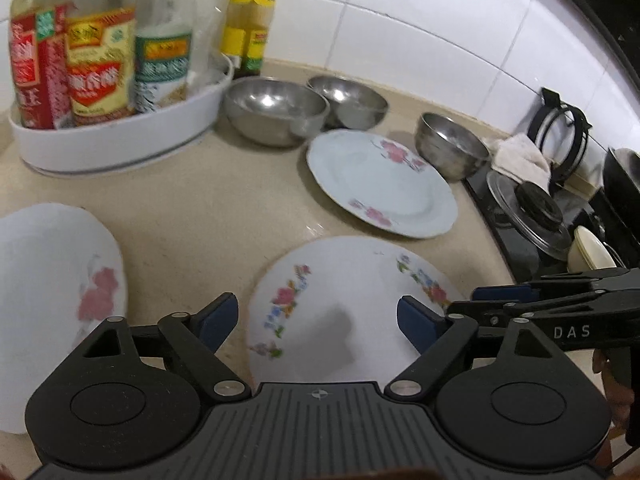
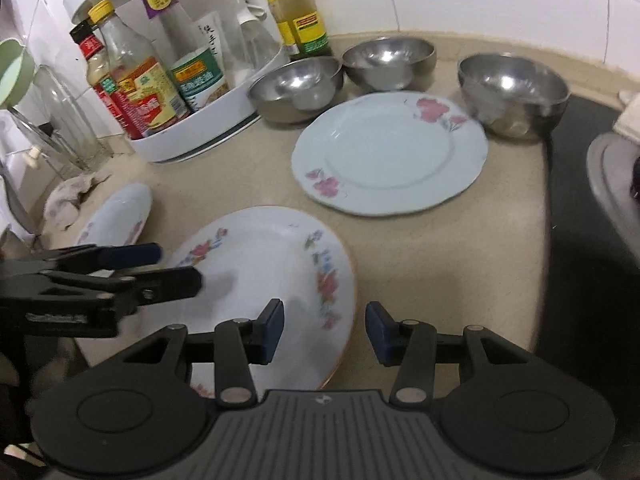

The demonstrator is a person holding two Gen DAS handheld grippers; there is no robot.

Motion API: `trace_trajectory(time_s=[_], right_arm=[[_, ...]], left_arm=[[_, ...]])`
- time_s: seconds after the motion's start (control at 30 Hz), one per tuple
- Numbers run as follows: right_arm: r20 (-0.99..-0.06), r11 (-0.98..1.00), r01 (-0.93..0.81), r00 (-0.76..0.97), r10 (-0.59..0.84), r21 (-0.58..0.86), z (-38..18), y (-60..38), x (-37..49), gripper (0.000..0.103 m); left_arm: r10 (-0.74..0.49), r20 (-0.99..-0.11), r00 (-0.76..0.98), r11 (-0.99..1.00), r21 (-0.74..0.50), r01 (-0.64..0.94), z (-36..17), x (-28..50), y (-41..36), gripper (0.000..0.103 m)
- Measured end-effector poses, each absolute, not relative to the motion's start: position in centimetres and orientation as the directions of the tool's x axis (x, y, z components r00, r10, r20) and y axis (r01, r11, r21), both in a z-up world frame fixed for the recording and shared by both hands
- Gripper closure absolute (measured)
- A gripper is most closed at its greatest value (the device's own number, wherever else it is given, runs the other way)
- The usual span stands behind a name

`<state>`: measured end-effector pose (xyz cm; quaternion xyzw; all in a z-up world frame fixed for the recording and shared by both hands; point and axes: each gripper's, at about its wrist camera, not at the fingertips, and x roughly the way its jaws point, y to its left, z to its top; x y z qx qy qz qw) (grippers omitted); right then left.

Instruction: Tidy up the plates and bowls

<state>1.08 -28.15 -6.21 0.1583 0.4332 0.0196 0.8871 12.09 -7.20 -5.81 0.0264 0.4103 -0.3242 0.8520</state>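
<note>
A white floral plate [image 1: 336, 304] [image 2: 260, 276] lies on the beige counter near the front. My left gripper [image 1: 316, 320] is open just above it. My right gripper [image 2: 324, 332] is open over that plate's right rim. A pale blue plate with pink flowers [image 1: 380, 184] [image 2: 388, 156] lies further back. A third flowered plate [image 1: 52, 288] [image 2: 120, 212] lies at the left. Three steel bowls [image 1: 276, 110] [image 1: 348, 100] [image 1: 450, 144] stand behind; they also show in the right wrist view [image 2: 296, 88] [image 2: 390, 62] [image 2: 514, 92].
A white round tray [image 1: 120, 136] [image 2: 208, 136] with several sauce bottles stands back left. A black stove [image 1: 540, 216] [image 2: 580, 200] with a glass lid and pan is at the right. A crumpled rag [image 2: 68, 200] and glass jars [image 2: 60, 120] are at the left.
</note>
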Motion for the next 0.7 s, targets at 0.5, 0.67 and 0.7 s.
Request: trace_trajectory(time_s=[0.5, 0.67, 0.7], right_arm=[[-0.658, 0.941, -0.084, 0.694, 0.291, 0.328, -3.6, -22.9, 6.9, 0.059], [-0.649, 0.91, -0.206, 0.645, 0.403, 0.36, -4.4, -17.3, 10.7, 0.059], [-0.653, 0.905, -0.218, 0.634, 0.415, 0.365, -4.7, -16.5, 11.3, 0.059]], left_arm=[[-0.291, -0.658, 0.694, 0.955, -0.152, 0.255, -2.5, 14.8, 4.8, 0.005], [-0.201, -0.682, 0.704, 0.979, -0.154, 0.13, -3.6, 16.1, 9.3, 0.005], [-0.19, -0.687, 0.702, 0.981, -0.155, 0.113, -3.9, 16.3, 9.9, 0.005]])
